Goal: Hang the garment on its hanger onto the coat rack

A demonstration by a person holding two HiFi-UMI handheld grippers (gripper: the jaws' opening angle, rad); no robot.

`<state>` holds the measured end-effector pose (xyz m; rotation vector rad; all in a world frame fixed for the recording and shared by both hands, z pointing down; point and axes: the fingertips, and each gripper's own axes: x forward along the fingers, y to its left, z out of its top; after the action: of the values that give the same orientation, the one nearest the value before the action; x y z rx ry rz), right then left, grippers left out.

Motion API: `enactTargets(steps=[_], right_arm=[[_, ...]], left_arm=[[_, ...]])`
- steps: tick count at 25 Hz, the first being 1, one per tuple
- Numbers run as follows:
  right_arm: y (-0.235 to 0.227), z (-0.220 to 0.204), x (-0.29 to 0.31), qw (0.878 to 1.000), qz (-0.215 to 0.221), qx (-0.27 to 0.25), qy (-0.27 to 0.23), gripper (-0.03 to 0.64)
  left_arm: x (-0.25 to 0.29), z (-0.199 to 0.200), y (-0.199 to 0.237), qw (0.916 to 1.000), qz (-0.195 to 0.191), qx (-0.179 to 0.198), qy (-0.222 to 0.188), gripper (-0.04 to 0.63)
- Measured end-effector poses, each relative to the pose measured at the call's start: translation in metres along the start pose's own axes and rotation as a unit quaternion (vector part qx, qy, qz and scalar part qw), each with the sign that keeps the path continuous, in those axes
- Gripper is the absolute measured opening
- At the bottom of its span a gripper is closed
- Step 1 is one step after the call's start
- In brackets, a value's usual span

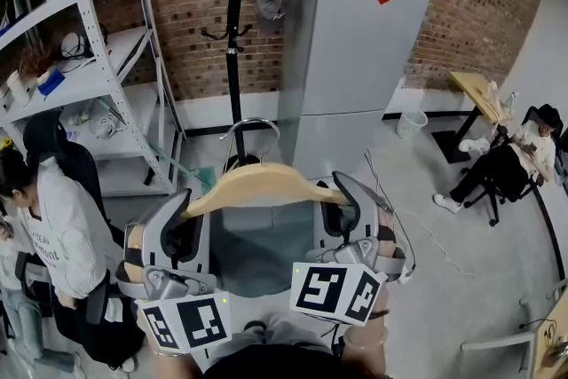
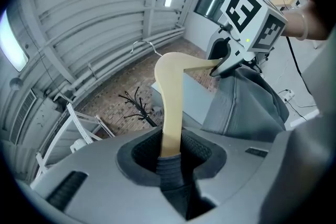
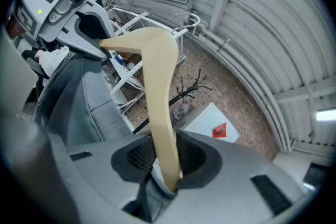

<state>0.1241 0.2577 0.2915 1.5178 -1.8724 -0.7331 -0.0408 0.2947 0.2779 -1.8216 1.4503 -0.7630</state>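
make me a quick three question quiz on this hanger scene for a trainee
1. True or false: the wooden hanger is gripped at one end only.
2. Pick one: the black coat rack stands in front of A) a brick wall, B) a window, C) a curtain.
3. Fill in: the garment draped on the hanger is ___ in colour.

Key
1. False: the left tool and the right tool each clamp one end.
2. A
3. grey
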Motion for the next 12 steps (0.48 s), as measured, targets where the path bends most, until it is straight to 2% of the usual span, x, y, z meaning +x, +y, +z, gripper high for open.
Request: enactTargets(steps=[12], right_arm=[[-0.022,-0.017,0.020,1.000,0.019,-0.001,-0.018,0.104]], left_arm=[[0.023,0.020,-0.009,0.9996,0.018,0.008,0.020,0.097]])
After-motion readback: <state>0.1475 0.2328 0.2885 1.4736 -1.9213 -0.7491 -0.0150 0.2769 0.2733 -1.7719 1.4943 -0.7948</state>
